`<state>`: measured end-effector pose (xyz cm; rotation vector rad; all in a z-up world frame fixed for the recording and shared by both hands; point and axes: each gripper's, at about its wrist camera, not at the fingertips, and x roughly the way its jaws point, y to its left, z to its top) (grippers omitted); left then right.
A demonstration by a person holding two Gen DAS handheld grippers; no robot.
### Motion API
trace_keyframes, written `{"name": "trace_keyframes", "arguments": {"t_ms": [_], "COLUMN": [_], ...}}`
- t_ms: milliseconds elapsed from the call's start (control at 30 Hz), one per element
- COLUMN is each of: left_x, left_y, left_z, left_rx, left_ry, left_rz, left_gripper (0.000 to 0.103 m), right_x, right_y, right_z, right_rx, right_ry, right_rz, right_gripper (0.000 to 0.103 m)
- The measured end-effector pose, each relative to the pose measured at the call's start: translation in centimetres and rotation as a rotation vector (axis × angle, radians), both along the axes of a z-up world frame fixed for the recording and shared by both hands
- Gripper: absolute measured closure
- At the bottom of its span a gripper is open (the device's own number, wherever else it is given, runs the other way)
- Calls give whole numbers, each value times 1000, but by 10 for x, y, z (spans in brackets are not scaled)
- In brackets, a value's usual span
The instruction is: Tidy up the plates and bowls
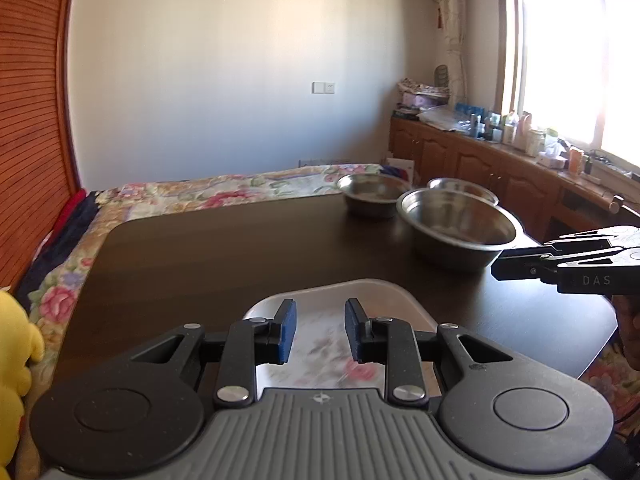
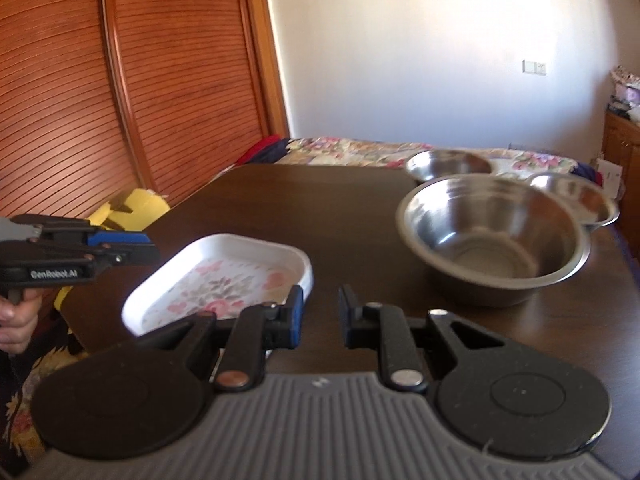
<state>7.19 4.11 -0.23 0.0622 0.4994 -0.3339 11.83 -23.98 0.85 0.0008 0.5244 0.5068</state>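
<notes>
Both grippers, left gripper [image 1: 320,330] and right gripper [image 2: 320,316], hung with jaws apart, empty; floral plate [image 2: 224,276] lay at ten o'clock, steel bowls [image 2: 496,236] at two. Slick steel rims risked slipping.

Left wrist view: low over near table edge, faces forward along left gripper [image 1: 320,330] toward white wall and window at right; close above floral plate [image 1: 372,292].
Right wrist view: low too, set further right, faces across dark table [image 2: 320,208] toward slatted wooden doors and same white wall.
Shared: floral plate [image 2: 224,276], large steel bowl [image 1: 460,232] [image 2: 492,236], two smaller bowls behind, bed.
Each view catches other gripper at side: right gripper [image 1: 496,268], left gripper [image 2: 154,250].
</notes>
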Motion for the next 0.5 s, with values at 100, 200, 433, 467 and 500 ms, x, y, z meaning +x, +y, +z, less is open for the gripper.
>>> {"name": "trace_keyframes", "arguments": {"t_ms": [100, 200, 433, 467, 500], "left_x": [7, 16, 44, 49, 53], "left_y": [-16, -33, -74, -79, -84], "left_z": [1, 0, -6, -6, -7], "left_rx": [-1, -6, -30, -34, -38], "left_ry": [-11, -12, -7, -7, -5], "left_rz": [-20, -37, -62, -62, -64], "left_gripper": [71, 69, 59, 57, 55], "right_x": [1, 4, 14, 14, 17], "right_y": [-13, -27, -63, -68, -74], "right_z": [4, 6, 1, 0, -1], "right_rx": [3, 15, 40, 41, 45], "right_ry": [-27, -45, -107, -117, -126], "right_rz": [-30, -59, -148, -160, -174], "right_gripper": [82, 82, 82, 82, 82]}}
